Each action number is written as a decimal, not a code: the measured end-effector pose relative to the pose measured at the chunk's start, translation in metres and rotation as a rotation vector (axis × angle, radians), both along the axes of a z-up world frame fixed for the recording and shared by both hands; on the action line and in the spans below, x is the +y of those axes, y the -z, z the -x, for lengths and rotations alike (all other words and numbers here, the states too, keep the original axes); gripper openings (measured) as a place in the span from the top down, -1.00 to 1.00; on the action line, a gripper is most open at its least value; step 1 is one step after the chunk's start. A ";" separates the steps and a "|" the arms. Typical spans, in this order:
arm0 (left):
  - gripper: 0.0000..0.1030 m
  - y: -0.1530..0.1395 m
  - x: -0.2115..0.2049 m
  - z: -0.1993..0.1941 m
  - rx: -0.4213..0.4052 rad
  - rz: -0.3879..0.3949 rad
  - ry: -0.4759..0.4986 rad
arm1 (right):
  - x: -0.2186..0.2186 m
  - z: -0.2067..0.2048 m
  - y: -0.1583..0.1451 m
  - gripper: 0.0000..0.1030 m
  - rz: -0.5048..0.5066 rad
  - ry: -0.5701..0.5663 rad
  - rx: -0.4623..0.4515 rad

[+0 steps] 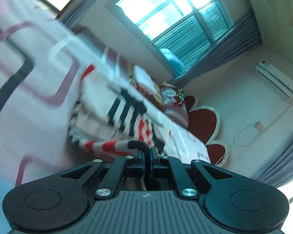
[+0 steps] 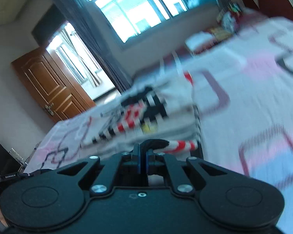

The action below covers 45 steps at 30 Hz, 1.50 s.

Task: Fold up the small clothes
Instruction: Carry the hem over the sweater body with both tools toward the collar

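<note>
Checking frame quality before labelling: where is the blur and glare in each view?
Left wrist: garment and bedsheet smeared, window blown out, left tool sharp. Right wrist: the same smear and glare; right tool crisp.

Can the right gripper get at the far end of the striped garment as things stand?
Probably not: the right gripper is shut on the near black-edged hem of the striped garment. Nothing blocks the way over the bedsheet, but it would have to let go first.
</note>
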<state>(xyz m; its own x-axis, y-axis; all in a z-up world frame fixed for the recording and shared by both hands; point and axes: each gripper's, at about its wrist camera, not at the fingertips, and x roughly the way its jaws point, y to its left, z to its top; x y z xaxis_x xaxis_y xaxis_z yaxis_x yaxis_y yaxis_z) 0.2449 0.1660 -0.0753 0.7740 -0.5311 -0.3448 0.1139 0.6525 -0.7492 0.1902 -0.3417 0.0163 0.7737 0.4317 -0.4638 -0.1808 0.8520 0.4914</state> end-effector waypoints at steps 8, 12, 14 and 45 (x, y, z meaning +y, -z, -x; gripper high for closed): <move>0.91 -0.033 0.005 -0.117 0.007 -0.056 -0.006 | -0.001 -0.109 -0.040 0.89 -0.052 0.013 -0.038; 0.91 -0.021 0.004 -0.179 0.059 -0.091 -0.004 | -0.008 -0.176 -0.029 0.89 -0.131 0.033 0.012; 0.91 -0.009 0.002 -0.205 0.101 -0.112 -0.010 | -0.010 -0.208 -0.017 0.89 -0.155 0.034 0.040; -0.24 0.040 -0.025 -0.271 0.050 -0.551 0.033 | -0.003 -0.294 0.070 0.08 0.294 -0.069 -0.001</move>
